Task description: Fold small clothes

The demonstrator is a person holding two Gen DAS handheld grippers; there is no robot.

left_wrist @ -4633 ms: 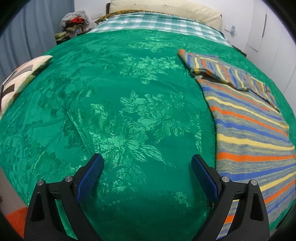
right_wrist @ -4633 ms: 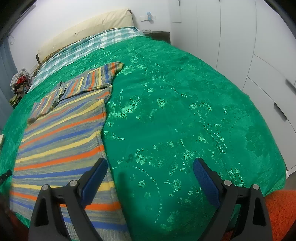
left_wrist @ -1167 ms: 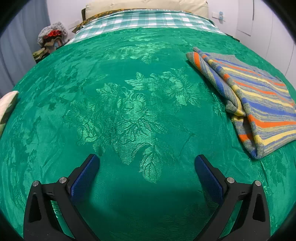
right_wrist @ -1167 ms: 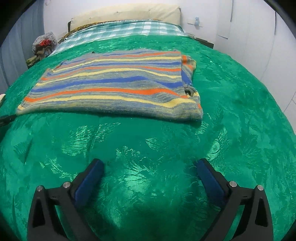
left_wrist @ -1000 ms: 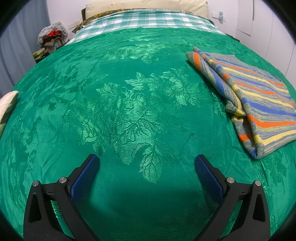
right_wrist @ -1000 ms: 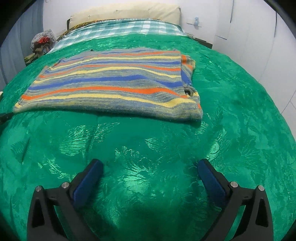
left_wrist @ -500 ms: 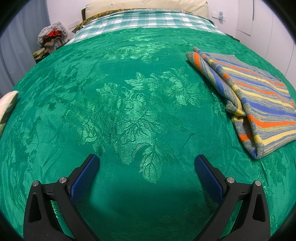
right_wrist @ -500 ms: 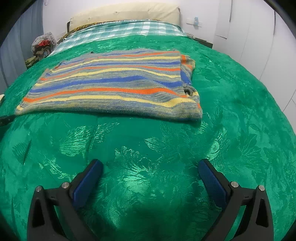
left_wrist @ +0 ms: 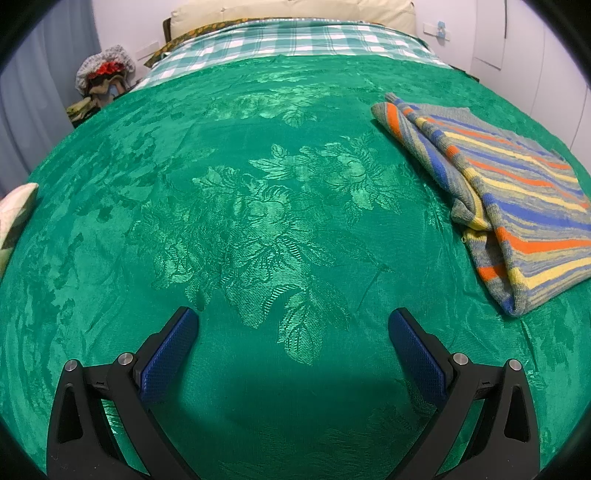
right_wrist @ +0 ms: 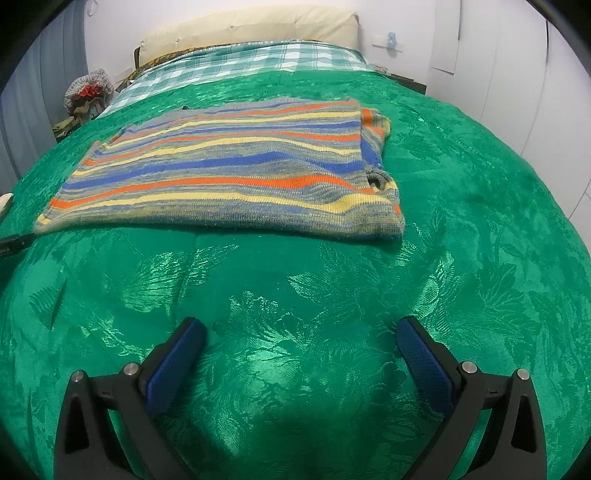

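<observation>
A striped knit sweater, in blue, orange, yellow and grey, lies folded flat on the green bedspread. In the left wrist view the sweater lies at the right. My left gripper is open and empty over bare bedspread, to the left of the sweater. My right gripper is open and empty, a short way in front of the sweater's near edge.
A checked sheet and a cream headboard cushion are at the far end of the bed. A bundle of things sits at the far left. A pale pillow corner is at the left. White cupboards stand on the right.
Since 4.6 s ago the sweater went from spread out to folded, and both grippers drew back from it. In the last second almost nothing moved.
</observation>
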